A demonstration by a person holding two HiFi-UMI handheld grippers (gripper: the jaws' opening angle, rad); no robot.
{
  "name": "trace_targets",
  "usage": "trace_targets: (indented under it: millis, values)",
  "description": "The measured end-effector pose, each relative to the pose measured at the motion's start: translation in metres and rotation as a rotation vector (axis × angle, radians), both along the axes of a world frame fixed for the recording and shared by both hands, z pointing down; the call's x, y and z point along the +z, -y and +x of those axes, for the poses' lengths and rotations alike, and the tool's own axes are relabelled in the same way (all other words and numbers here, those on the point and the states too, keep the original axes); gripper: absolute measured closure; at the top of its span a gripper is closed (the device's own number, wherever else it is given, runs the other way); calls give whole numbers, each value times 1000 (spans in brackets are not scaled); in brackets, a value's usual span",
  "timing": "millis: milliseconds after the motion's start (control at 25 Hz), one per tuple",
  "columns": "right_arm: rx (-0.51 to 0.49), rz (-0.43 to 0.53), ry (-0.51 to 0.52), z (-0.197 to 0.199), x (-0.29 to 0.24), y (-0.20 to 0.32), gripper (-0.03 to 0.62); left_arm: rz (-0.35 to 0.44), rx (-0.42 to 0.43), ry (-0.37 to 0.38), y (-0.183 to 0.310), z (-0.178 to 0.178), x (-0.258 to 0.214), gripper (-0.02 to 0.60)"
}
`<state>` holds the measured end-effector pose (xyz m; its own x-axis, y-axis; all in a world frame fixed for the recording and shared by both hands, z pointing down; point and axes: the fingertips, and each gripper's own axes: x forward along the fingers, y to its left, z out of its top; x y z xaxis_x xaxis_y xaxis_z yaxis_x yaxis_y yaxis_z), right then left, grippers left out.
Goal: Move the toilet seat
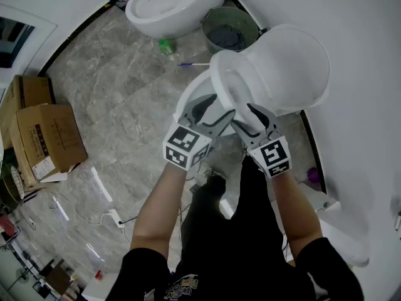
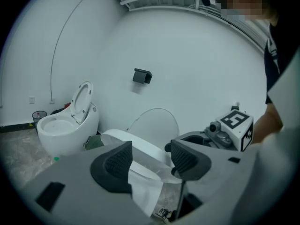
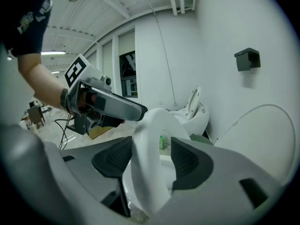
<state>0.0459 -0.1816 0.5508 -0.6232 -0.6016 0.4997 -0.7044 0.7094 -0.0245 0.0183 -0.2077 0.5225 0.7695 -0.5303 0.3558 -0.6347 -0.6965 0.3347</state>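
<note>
Closest in, the left gripper [image 1: 213, 113] has its ribbed pads pressed on the front rim of the toilet seat [image 1: 218, 80], with a loose flap of clear plastic wrap [image 2: 147, 191] hanging from the rim just below the jaws. Beside it on the same rim, the right gripper [image 1: 249, 119] is clamped on the white ring too, which rises between its two pads in the right gripper view. So held, the seat stands tilted up off the toilet bowl [image 1: 188, 99], its front edge at the jaws and its far edge toward the raised lid [image 1: 294, 68], which stands beyond both grippers near the white wall. Behind each gripper sits its marker cube, gripped by a bare forearm. Past the lid, on the wall above the grippers, hangs a small black box [image 2: 142, 76]. Farther off to the left gripper's left stand a green basket [image 1: 229, 30], a green bottle [image 1: 166, 46] and a second toilet [image 1: 169, 5] with its lid up. Cardboard boxes [image 1: 47, 137] lie well apart on the grey floor.
</note>
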Motion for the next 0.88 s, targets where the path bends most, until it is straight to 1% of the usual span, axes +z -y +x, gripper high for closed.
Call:
trace_targets:
  millis: [120,200,360,440,560,680,800,880]
  values:
    - [12,-5,34,17,-10,10,330,11,10,10,10,18,-12,333]
    - [-2,5,32,25,-16,13,329,19,17,9,15,28,-19,333]
    - [-55,55,-13,40,-29,18,335,40,23,-1,22,49,-33,333]
    - [-62,76,-30,51,-36,20,347,50,27,-8,27,62,-40,333]
    - [-70,134,-71,70,-46,31,349,69,21,-23,42,81,-49,342]
    - [-56,150,-96,95,-54,43,344,75,31,-27,54,105,-55,348]
    - [-22,151,-92,118,-59,53,332,76,52,-23,64,128,-61,350]
    - [-1,151,-115,134,-63,60,332,75,67,-22,71,143,-65,350]
